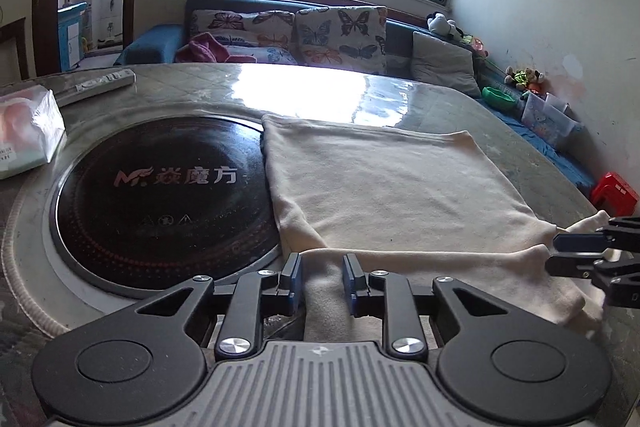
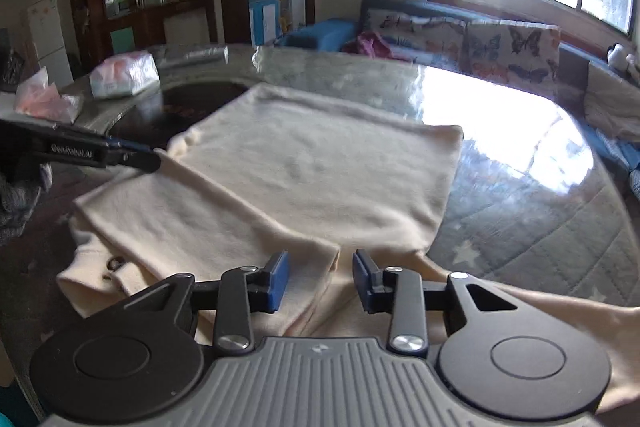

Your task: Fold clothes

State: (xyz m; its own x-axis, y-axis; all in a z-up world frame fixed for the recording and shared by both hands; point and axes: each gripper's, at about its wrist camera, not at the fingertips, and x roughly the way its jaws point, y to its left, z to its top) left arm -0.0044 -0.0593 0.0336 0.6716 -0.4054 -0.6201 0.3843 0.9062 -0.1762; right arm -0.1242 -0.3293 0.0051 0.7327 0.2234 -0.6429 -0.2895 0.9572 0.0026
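A cream garment point(image 1: 400, 187) lies flat on the round table, with a folded band along its near edge. It also shows in the right wrist view point(image 2: 312, 171). My left gripper point(image 1: 322, 277) is open, its blue-padded fingers on either side of a ridge of the cloth without closing on it. My right gripper point(image 2: 320, 281) is open over the near folded edge. It enters the left wrist view from the right point(image 1: 560, 253), fingers apart at the cloth's corner. The left gripper appears at the left of the right wrist view point(image 2: 154, 157), its tip touching the garment's edge.
A black induction hob point(image 1: 160, 195) is set in the table point(image 1: 540, 147), left of the garment. A tissue pack point(image 1: 24, 131) and a remote point(image 1: 96, 87) lie at the far left. A blue sofa point(image 1: 392, 43) with butterfly cushions stands behind. A red stool point(image 1: 614, 193) is at right.
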